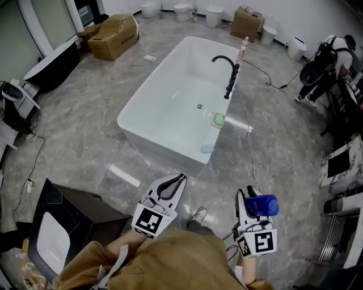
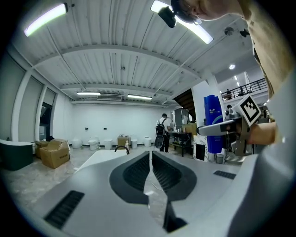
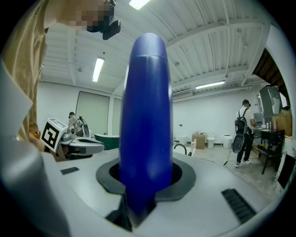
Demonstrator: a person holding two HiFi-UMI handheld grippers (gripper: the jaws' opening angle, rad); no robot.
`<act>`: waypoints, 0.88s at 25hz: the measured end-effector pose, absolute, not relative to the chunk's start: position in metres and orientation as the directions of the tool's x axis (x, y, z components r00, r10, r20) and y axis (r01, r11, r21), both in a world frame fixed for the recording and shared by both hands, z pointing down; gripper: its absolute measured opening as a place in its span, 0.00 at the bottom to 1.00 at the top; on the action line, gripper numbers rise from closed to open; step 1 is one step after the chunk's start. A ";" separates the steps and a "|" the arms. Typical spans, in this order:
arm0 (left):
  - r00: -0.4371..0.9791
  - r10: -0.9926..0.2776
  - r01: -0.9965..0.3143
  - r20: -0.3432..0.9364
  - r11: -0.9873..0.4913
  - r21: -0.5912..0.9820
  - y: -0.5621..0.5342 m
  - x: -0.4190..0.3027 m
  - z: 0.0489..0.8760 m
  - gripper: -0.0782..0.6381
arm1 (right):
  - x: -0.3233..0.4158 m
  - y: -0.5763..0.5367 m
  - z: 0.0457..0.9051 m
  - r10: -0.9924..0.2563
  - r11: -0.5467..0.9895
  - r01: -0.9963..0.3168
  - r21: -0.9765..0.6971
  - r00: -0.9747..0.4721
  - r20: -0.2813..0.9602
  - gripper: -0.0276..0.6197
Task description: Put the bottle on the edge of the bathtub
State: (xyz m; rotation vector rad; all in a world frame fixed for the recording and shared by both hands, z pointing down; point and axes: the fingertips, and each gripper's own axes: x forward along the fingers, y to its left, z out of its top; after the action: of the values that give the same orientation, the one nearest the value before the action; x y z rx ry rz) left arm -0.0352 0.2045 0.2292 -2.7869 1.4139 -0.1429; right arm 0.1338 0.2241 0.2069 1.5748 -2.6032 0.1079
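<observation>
A tall blue bottle (image 1: 262, 205) stands between the jaws of my right gripper (image 1: 255, 200), which is shut on it, low at the right of the head view. In the right gripper view the bottle (image 3: 147, 115) fills the middle and hides the space past the jaws. My left gripper (image 1: 179, 178) is held beside it with its jaws together and nothing in them. The white bathtub (image 1: 139, 110) stands on the floor ahead, apart from both grippers. It has a black faucet (image 1: 228, 73) on its right rim. In the left gripper view the bottle (image 2: 213, 122) shows at the right.
A green soap dish (image 1: 218, 119) and a pale blue item (image 1: 207, 148) sit on the tub's right rim. A cable (image 1: 247, 122) runs along the floor beside it. Cardboard boxes (image 1: 113, 35) and toilets (image 1: 182, 10) stand behind. A person (image 1: 323, 68) is at the far right, a dark cabinet (image 1: 68, 224) at the lower left.
</observation>
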 end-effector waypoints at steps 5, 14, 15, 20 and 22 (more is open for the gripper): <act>0.567 -0.819 -0.820 0.090 -0.571 -0.034 0.157 0.004 0.228 0.14 | 0.168 0.175 0.211 -0.857 0.500 -0.865 -0.033 -0.500 0.129 0.23; 0.486 -0.867 -0.870 0.104 -0.492 -0.032 0.116 0.027 0.224 0.14 | 0.189 0.119 0.224 -0.796 0.583 -0.809 -0.070 -0.586 0.149 0.23; 0.472 -0.875 -0.878 0.108 -0.477 -0.026 0.114 0.022 0.224 0.14 | 0.184 0.116 0.225 -0.785 0.598 -0.798 -0.070 -0.601 0.150 0.23; 0.429 -0.896 -0.900 0.113 -0.435 -0.032 0.096 0.000 0.230 0.14 | 0.155 0.099 0.227 -0.738 0.653 -0.754 -0.071 -0.654 0.164 0.23; 0.425 -0.898 -0.904 0.116 -0.428 -0.006 0.086 -0.005 0.230 0.14 | 0.147 0.091 0.229 -0.728 0.662 -0.746 -0.068 -0.662 0.181 0.23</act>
State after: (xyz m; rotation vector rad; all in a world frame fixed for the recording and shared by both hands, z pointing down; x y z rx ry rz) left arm -0.0049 0.0859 0.2297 -2.6989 1.7085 -0.1620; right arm 0.1466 0.0913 0.2285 1.2205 -2.7362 0.2054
